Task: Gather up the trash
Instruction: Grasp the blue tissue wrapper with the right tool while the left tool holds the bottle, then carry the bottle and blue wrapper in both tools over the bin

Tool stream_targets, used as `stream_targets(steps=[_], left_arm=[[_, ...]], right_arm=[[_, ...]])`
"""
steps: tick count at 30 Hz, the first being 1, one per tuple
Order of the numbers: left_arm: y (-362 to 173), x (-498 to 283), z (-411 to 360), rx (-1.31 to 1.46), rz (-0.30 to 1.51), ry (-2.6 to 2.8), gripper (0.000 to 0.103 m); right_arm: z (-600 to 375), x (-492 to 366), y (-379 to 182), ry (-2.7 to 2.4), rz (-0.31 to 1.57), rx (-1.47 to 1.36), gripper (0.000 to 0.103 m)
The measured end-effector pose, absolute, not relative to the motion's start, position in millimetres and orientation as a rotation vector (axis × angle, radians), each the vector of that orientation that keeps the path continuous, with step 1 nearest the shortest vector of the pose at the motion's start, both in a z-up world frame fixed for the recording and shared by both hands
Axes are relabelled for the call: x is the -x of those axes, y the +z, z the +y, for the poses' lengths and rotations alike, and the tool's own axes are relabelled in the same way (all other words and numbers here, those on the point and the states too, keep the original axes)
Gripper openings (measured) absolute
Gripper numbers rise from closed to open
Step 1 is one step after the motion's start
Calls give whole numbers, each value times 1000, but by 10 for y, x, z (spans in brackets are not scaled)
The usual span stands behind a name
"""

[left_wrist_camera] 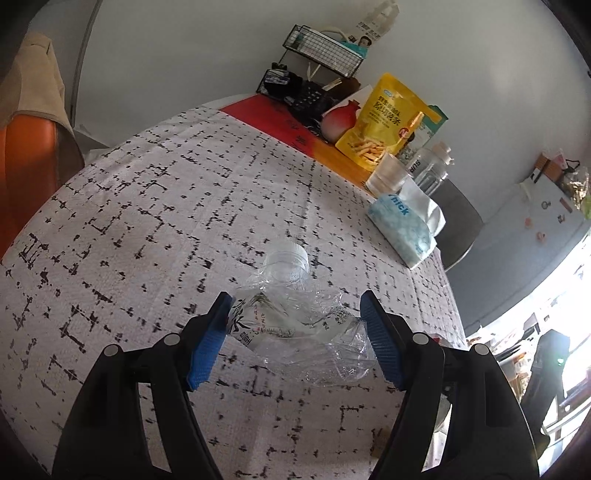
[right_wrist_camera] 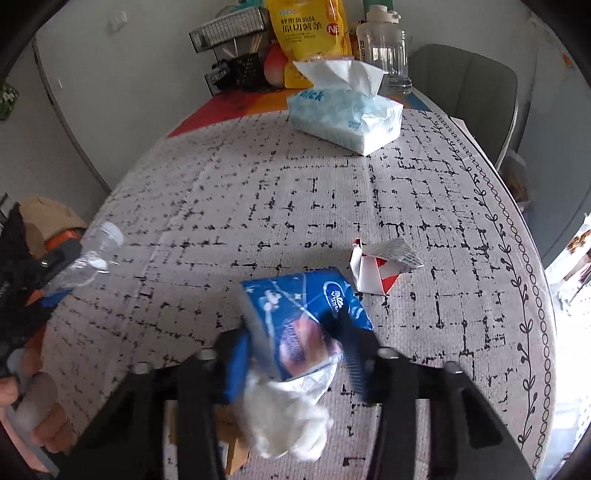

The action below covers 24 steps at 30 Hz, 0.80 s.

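My left gripper (left_wrist_camera: 293, 308) is shut on a crushed clear plastic bottle (left_wrist_camera: 295, 314) with a white cap, held above the tablecloth; the bottle also shows at the left edge of the right wrist view (right_wrist_camera: 92, 258). My right gripper (right_wrist_camera: 291, 332) is shut on a blue tissue packet (right_wrist_camera: 306, 325) with white tissue (right_wrist_camera: 288, 421) hanging out below it. A folded red and white paper wrapper (right_wrist_camera: 380, 266) lies on the table just right of the packet.
The table (right_wrist_camera: 258, 192) has a white cloth with black marks. At its far side stand a light blue tissue pack (right_wrist_camera: 343, 114), a yellow snack bag (right_wrist_camera: 306, 29), a clear jar (right_wrist_camera: 388, 55), a glass (left_wrist_camera: 388, 173) and a black wire rack (left_wrist_camera: 321, 48). A grey chair (right_wrist_camera: 469, 92) stands far right.
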State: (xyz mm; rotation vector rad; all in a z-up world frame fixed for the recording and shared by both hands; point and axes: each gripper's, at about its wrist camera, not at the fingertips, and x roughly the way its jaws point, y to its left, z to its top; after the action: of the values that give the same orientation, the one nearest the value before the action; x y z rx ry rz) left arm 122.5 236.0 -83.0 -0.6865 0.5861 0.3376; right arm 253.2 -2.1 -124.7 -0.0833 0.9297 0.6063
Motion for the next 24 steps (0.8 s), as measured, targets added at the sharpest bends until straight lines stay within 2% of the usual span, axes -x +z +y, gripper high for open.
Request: stream_targets(steps=[2,4,14,24], left_arm=[[-792,-1244,2294,675,581,324,71],[-756,-1268,2220,665,579,310,71],[-569,-1365,1848,626,568,236,71],[-428,-1567,1270,558,581,139,71]], right_arm=[[-108,-2489,-1191,626,908,68,15],[-182,-2464,-1149,632,893,59,13],[-720,-2225,-848,677,806,-88,12],[-1345,-2082,-785,667,772,-219,12]])
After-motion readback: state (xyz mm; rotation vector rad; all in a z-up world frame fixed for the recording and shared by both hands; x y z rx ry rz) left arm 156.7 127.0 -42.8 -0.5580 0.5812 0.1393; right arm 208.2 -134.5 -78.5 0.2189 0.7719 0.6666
